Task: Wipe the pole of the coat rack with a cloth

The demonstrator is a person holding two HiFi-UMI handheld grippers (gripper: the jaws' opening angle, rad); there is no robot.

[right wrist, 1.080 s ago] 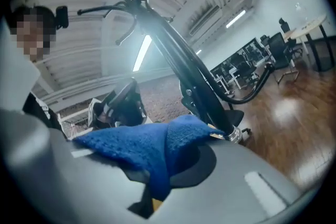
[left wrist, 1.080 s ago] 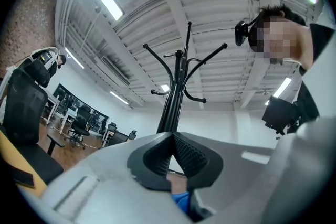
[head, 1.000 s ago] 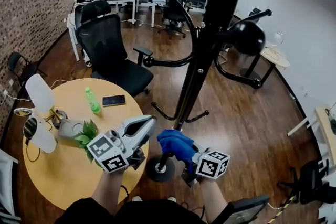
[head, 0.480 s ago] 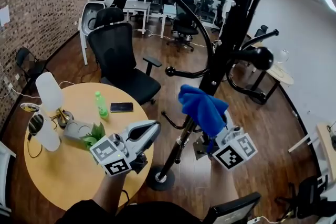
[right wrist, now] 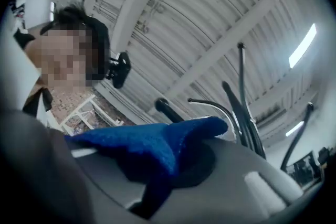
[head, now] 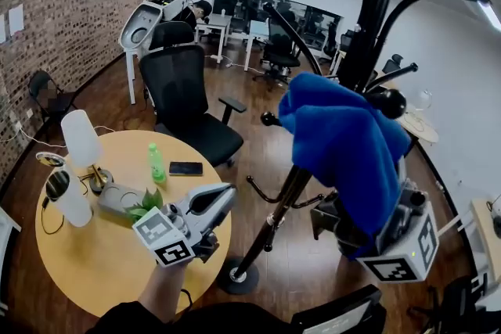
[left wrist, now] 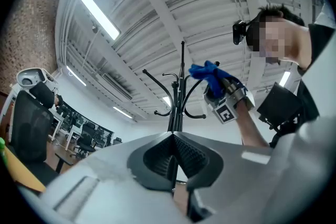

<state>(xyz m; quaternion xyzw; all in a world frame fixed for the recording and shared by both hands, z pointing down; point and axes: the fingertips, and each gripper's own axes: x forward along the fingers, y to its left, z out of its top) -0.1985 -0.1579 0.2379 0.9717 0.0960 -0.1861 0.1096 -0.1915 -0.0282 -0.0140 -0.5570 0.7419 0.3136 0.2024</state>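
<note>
The black coat rack pole rises from its round base on the floor up past the frame's top. A blue cloth is draped large in front of the pole, with my right gripper shut on it just right of the pole; the cloth hides its jaws. In the right gripper view the blue cloth fills the jaws, with the rack's arms beyond. My left gripper is shut and empty, left of the pole, over the table's edge. In the left gripper view its jaws point up at the rack.
A round wooden table at left carries a white lamp, a green bottle, a phone and a small plant. A black office chair stands behind it. Curved rack arms jut out around the pole.
My right gripper has risen with the blue cloth from near the rack's base to high up the pole, close to the head camera. The left gripper has hardly moved.
</note>
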